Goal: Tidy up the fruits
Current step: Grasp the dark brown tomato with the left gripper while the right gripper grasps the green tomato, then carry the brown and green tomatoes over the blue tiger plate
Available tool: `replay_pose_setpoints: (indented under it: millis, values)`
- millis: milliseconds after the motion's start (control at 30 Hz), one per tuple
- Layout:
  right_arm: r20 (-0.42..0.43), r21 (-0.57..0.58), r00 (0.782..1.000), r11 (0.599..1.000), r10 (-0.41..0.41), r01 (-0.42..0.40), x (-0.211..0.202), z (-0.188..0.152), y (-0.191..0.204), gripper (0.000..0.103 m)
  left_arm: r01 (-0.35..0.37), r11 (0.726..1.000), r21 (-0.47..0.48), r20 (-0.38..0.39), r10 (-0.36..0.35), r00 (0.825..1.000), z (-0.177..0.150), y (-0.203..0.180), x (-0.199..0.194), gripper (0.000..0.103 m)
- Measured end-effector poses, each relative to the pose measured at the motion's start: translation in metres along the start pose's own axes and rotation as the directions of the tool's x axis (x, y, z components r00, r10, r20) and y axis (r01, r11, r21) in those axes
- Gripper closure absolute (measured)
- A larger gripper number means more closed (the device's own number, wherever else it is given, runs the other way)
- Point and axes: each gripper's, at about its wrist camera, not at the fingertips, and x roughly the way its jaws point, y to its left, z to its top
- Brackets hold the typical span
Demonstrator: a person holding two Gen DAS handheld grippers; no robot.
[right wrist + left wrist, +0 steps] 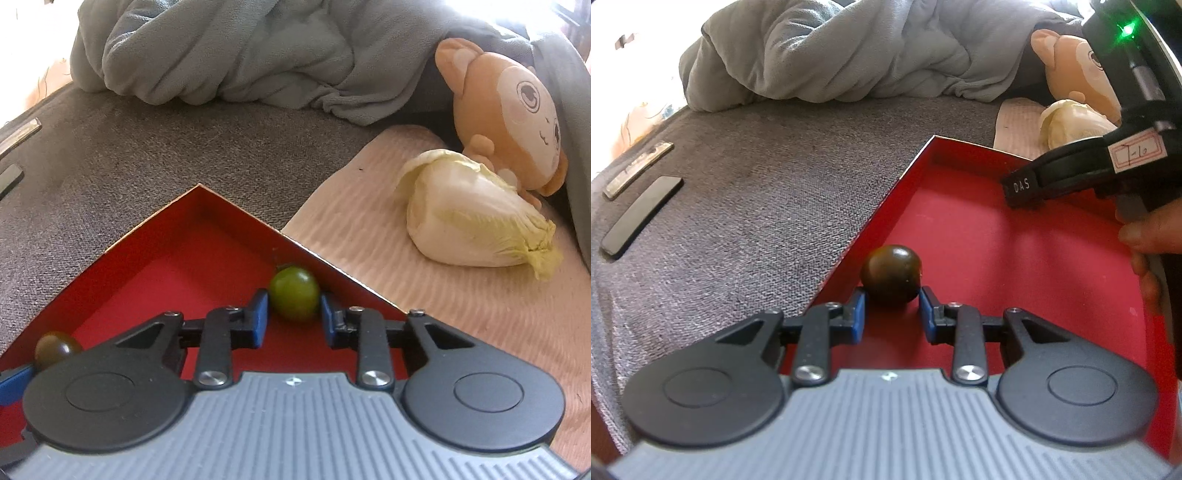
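Note:
A red tray (1015, 236) lies on a grey couch. In the left wrist view my left gripper (891, 297) has its blue pads against both sides of a dark brown round fruit (891, 275) near the tray's left wall. In the right wrist view my right gripper (293, 302) has its pads against a green round fruit (294, 293) at the red tray's (177, 273) right wall. The brown fruit (55, 349) shows at the lower left there. The right gripper's body (1108, 162) shows in the left wrist view.
A pale cabbage (476, 218) lies on a pink towel (424, 295) right of the tray, beside a plush monkey (509, 114). A grey blanket (240, 48) is heaped behind. Two flat bars (641, 214) lie on the couch at far left.

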Motion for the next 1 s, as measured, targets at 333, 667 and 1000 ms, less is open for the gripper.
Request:
replay_pose_setpoints:
  millis: [333, 667, 1000]
  values:
    - [-0.013, 0.001, 0.999, 0.999, 0.046, -0.046, -0.032, -0.012, -0.008, 0.069, 0.008, 1.000, 0.005, 0.011, -0.008, 1.000, -0.003, 0.000, -0.003, 0.069]
    - [-0.048, -0.066, 0.994, 0.992, 0.100, -0.103, -0.109, -0.043, -0.014, 0.069, 0.023, 0.999, 0.039, 0.017, -0.024, 1.000, -0.014, -0.002, -0.016, 0.069]
    - [-0.010, -0.051, 0.990, 0.989, 0.139, -0.140, -0.167, -0.067, -0.021, 0.070, 0.039, 0.998, 0.056, 0.001, -0.039, 0.999, -0.026, -0.005, -0.031, 0.069]
